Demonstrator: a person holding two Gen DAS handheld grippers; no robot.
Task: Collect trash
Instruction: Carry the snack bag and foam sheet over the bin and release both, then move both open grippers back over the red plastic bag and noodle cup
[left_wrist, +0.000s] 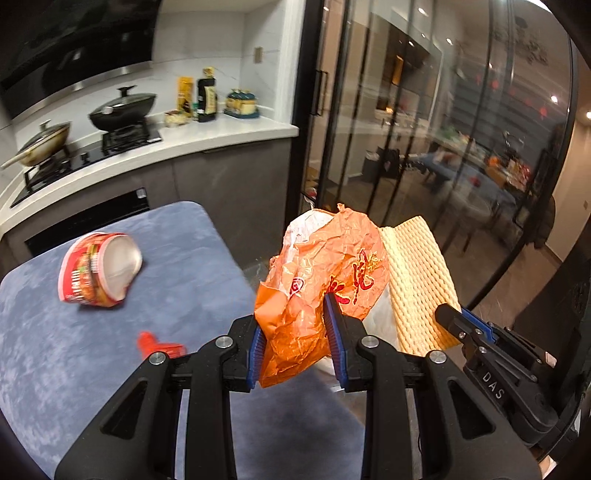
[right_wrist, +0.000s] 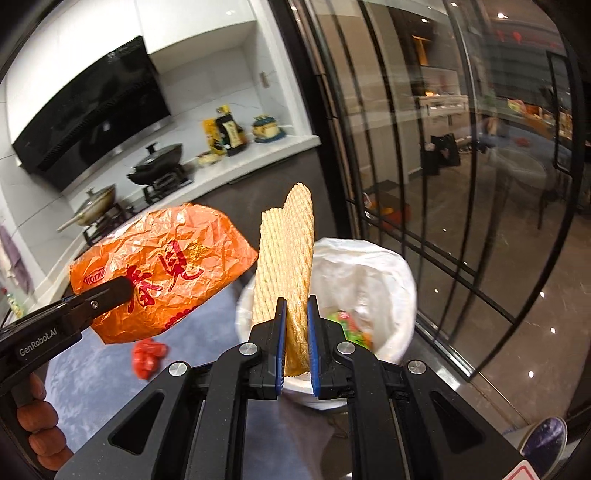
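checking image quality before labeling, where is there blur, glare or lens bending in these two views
Left wrist view: the red noodle cup and blue tabletop are motion-smeared, the orange wrapper in the left claw stays sharp. Right wrist view: ceiling lights reflect off the glass door, its black bars bow from the fisheye, the white-lined bin is slightly soft.

A white stone kitchen counter (left_wrist: 229, 134) runs along white tiled walls (left_wrist: 207, 40), with a black gas hob (left_wrist: 92, 151) under a slanted black range hood (right_wrist: 96, 110). To the right, black-framed glass sliding doors (left_wrist: 424, 129) mirror ceiling spotlights above a glossy brown tiled floor (right_wrist: 517, 332). In front stands a blue-grey velvety desk (left_wrist: 184, 266).
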